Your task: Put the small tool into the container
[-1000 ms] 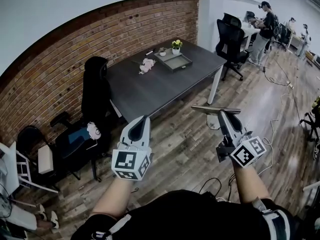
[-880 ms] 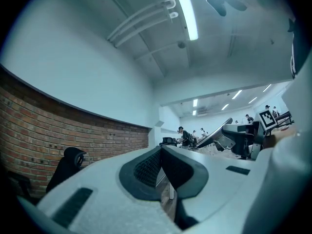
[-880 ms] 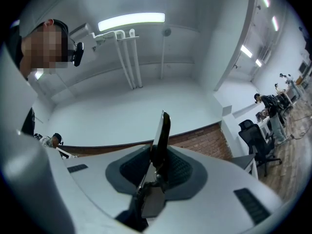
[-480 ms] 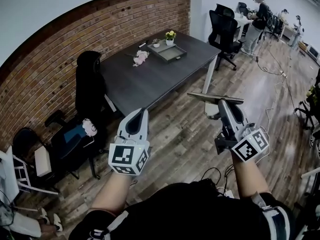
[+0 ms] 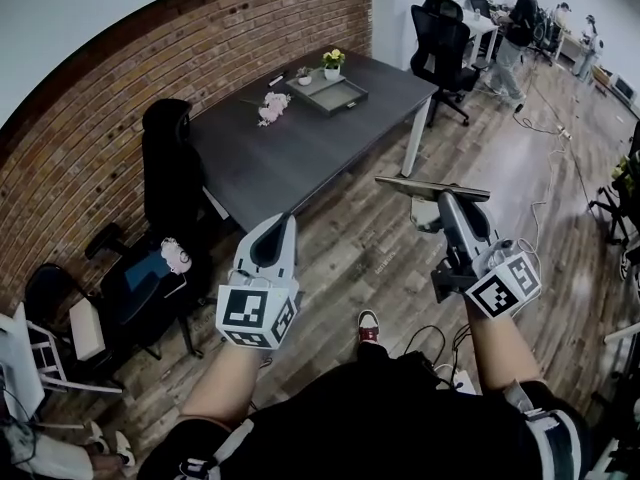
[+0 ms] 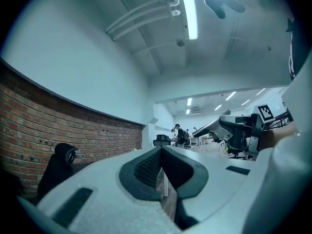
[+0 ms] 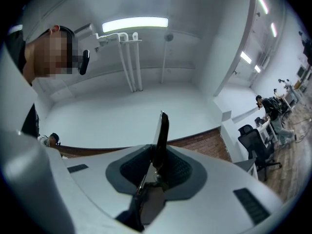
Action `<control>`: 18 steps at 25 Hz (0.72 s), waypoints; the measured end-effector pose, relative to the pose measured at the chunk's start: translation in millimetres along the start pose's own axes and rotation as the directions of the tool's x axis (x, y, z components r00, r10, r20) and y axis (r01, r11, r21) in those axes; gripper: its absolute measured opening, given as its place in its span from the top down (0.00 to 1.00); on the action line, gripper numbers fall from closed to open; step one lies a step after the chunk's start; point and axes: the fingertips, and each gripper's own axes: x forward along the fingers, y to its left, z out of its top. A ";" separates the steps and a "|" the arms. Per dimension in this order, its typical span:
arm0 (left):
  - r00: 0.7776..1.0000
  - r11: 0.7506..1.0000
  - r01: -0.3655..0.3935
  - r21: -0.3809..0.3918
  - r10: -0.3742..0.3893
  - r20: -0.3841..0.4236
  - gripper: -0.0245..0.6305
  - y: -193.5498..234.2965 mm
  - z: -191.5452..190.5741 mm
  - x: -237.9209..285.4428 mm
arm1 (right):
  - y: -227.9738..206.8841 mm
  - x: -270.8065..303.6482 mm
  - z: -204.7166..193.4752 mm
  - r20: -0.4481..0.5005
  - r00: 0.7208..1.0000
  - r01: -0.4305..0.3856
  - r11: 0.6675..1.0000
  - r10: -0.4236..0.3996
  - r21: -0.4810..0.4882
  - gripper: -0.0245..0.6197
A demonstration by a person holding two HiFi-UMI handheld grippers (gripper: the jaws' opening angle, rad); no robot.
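Observation:
My right gripper (image 5: 447, 200) is shut on a thin flat dark tool (image 5: 431, 188) that sticks out sideways to the left of its tips. In the right gripper view the tool (image 7: 161, 133) stands edge-on between the pads of the right gripper (image 7: 158, 152). My left gripper (image 5: 283, 224) is shut with nothing in it; in the left gripper view its jaws (image 6: 161, 151) meet. Both are held in the air over the wooden floor, well short of the dark table (image 5: 300, 153). A dark rectangular tray (image 5: 330, 92) lies at the table's far end.
A small flower pot (image 5: 333, 62) and pink flowers (image 5: 271, 107) sit by the tray. Black office chairs (image 5: 170, 168) stand along the brick wall, another chair (image 5: 440, 38) is beyond the table. Cables (image 5: 560, 158) run over the floor. People stand at desks far right.
The head view has shifted, so the table now sits a little further left. A red and white shoe has appeared below the grippers. Both grippers keep their pose, the tool still held.

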 end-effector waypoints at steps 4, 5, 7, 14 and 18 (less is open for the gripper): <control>1.000 1.000 -0.014 -0.002 0.014 -0.012 0.95 13.3 -8.5 16.0 | -15.5 15.8 -8.6 0.001 1.000 -0.002 1.000 0.002 0.016 0.83; 1.000 1.000 -0.018 -0.001 0.018 -0.013 0.95 16.6 -10.0 21.4 | -20.2 20.4 -10.6 0.000 1.000 -0.004 1.000 0.004 0.019 0.83; 1.000 1.000 -0.022 0.006 0.022 -0.008 0.95 22.6 -11.0 34.8 | -31.3 31.3 -13.5 0.001 1.000 -0.009 1.000 0.009 0.018 0.83; 0.999 0.999 -0.032 0.015 0.032 0.005 0.95 41.6 -13.1 102.2 | -87.2 76.3 -21.1 0.005 1.000 -0.027 0.999 0.027 0.036 0.83; 0.999 0.999 -0.038 0.020 0.037 0.017 0.95 49.1 -6.5 141.6 | -119.7 106.0 -18.1 0.004 0.999 -0.042 0.998 0.042 0.036 0.83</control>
